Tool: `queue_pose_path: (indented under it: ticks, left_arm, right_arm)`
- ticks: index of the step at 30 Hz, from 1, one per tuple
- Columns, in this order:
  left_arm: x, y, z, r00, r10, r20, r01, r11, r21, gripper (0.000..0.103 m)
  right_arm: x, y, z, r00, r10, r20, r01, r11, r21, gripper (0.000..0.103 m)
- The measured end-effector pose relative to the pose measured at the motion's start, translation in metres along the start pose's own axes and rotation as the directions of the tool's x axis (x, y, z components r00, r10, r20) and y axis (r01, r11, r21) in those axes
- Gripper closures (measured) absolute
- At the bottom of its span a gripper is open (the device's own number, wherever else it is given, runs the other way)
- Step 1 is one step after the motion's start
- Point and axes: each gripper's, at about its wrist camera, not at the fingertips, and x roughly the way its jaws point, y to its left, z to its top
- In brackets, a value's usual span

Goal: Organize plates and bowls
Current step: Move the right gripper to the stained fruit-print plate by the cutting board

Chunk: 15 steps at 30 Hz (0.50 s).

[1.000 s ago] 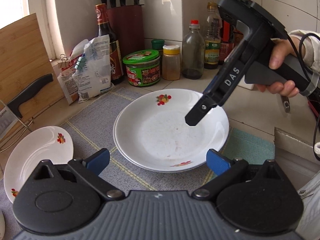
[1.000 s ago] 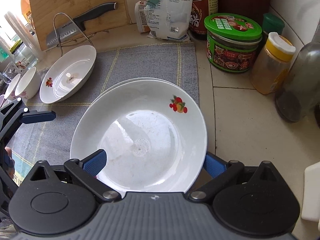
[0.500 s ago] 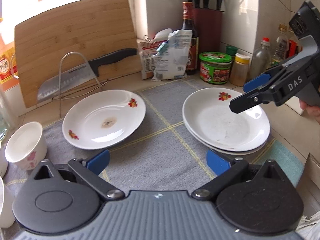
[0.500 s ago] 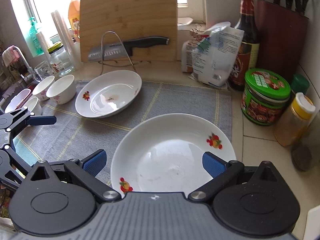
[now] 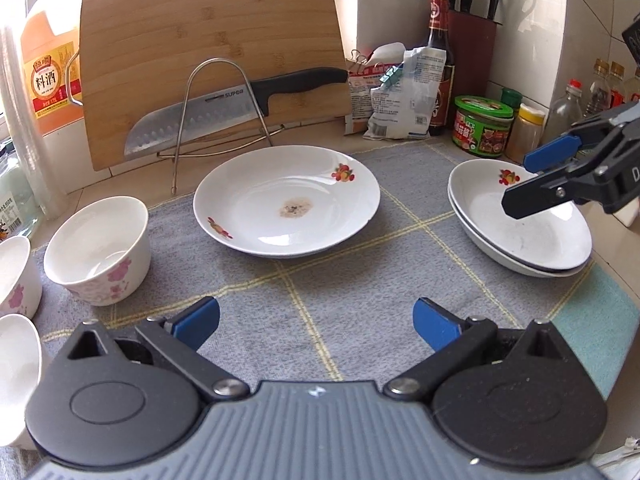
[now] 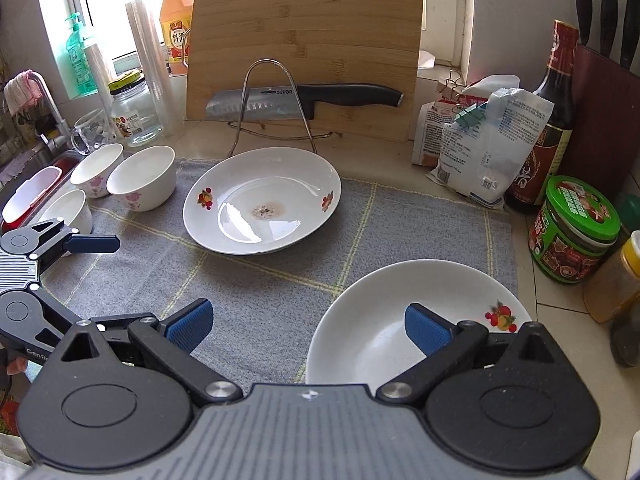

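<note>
The grey mat (image 5: 320, 300) fills most of my left view now; one second ago this camera was close over the stack (image 5: 520, 224) and showed little of the mat. Behind the mat the cutting board (image 5: 208, 40) leans on the wall with the knife (image 5: 224, 108) on its wire rack (image 5: 220, 108); before, I saw only a corner of the board.

The dirty plate (image 5: 286, 206) lies alone in the middle of the mat, with a brown spot in its centre. It was at the left edge of the left view earlier and now it is straight ahead of my left gripper (image 5: 316, 320). The stack of two plates sits at the right end of the mat, near the green jar (image 5: 482, 126). In the right view the stack (image 6: 400, 320) has slid down to the bottom right, partly behind the right finger, while the dirty plate (image 6: 262, 206) is higher up, in the middle.

The bowls (image 6: 140, 178) stand at the left end of the mat, near the sink; a second ago only two showed at the frame edge.

My left gripper is spread wide and holds nothing, above the mat. My right gripper (image 6: 308, 326) is also spread and empty; in the left view it (image 5: 532, 180) hangs over the stack, higher than before.
</note>
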Motion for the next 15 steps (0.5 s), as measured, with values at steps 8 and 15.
queue_pose_path:
  ticks: [8, 15]
  left_arm:
    - [0.018, 0.026, -0.002, 0.998, -0.065, -0.005, 0.065, 0.998, 0.027, 0.001]
    - [0.038, 0.033, -0.001, 0.999, -0.046, -0.002, 0.046, 0.999, 0.008, 0.001]
  right_arm:
    - [0.015, 0.024, 0.009, 0.997, -0.071, -0.021, 0.072, 0.997, 0.043, 0.0]
    - [0.03, 0.036, 0.017, 0.994, -0.091, -0.061, 0.094, 0.995, 0.038, 0.0]
